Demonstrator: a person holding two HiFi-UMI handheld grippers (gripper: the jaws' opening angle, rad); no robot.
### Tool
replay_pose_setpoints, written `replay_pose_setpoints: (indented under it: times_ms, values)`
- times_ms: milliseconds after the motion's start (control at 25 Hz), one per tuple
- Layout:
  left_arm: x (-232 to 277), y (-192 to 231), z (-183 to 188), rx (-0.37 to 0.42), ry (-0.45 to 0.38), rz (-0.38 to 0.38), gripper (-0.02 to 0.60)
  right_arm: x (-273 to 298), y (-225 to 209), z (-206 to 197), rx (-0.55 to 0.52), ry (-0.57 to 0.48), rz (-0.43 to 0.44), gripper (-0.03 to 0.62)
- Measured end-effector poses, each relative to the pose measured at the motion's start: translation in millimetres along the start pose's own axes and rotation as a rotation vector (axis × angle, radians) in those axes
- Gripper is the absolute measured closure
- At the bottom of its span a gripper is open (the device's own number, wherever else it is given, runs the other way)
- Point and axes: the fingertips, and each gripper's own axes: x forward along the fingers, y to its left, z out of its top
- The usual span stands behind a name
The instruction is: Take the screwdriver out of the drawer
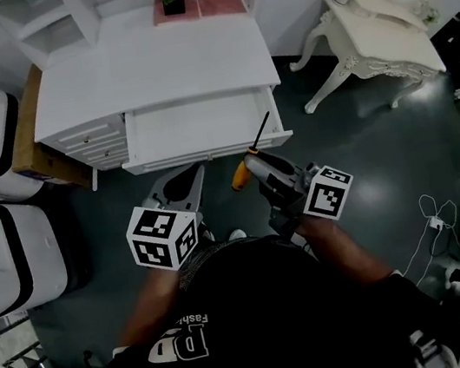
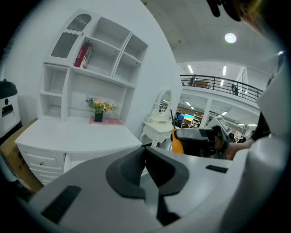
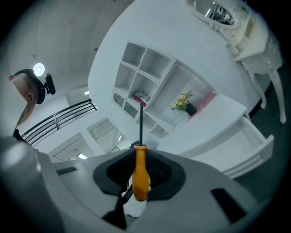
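Now the screwdriver (image 3: 140, 174) sits clamped between fingers (image 3: 164, 172) of the right gripper (image 3: 140, 160).

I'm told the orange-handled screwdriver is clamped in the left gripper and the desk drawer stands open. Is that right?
Not quite. The screwdriver is clamped in the right gripper, as the right gripper view shows. The left gripper is shut on nothing. The drawer does stand open.
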Motion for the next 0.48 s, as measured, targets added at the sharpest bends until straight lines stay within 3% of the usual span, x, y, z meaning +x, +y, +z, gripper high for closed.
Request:
replay_pose_setpoints:
  times_ms: [480]
  values:
    - [-4, -12, -8, 0.01, 0.013, 0.004, 0.568, -15, -2, -12, 0.018, -0.011, -0.004, 0.519]
